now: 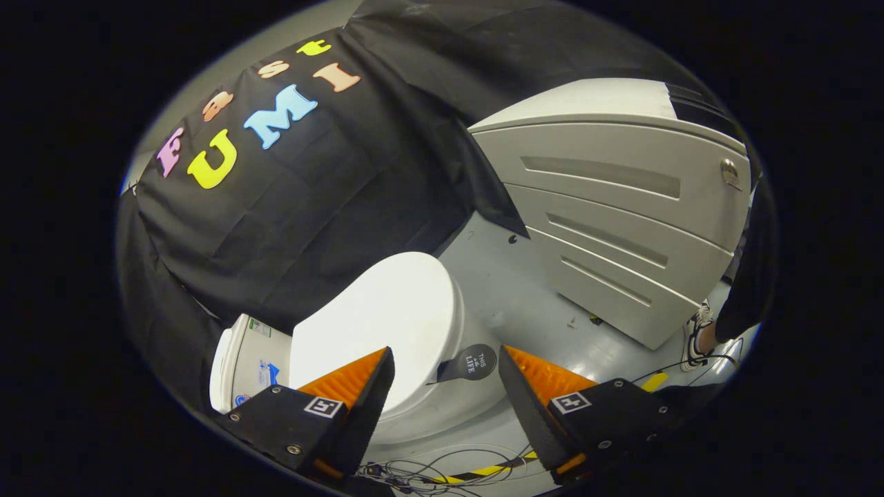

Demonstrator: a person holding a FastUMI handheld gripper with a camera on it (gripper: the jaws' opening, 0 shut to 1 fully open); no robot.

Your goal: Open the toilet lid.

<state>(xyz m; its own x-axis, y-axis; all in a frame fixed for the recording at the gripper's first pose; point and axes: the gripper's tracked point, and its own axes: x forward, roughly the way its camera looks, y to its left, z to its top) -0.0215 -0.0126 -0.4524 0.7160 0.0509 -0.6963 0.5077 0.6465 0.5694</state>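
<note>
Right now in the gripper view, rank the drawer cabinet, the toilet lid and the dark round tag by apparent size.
1. Drawer cabinet, though it stands farther off.
2. Toilet lid, down, just beyond the open gripper.
3. Dark round tag, between the fingertips.

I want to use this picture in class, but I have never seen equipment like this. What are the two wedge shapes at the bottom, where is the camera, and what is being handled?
The two wedges are the fingers of a hand-held gripper: a person carries it, no robot arm. The camera rides on the gripper and looks forward along its fingers, with a fisheye lens that bends straight lines.

The fingers stand wide apart and hold nothing. Just ahead of them, partly between them, is a white toilet with its lid down. A small dark tab juts from the lid's side, likely a lifting handle. Behind stands the cistern. Beyond, on the grey floor, is a pale cabinet. Cables lie near the gripper.
</note>
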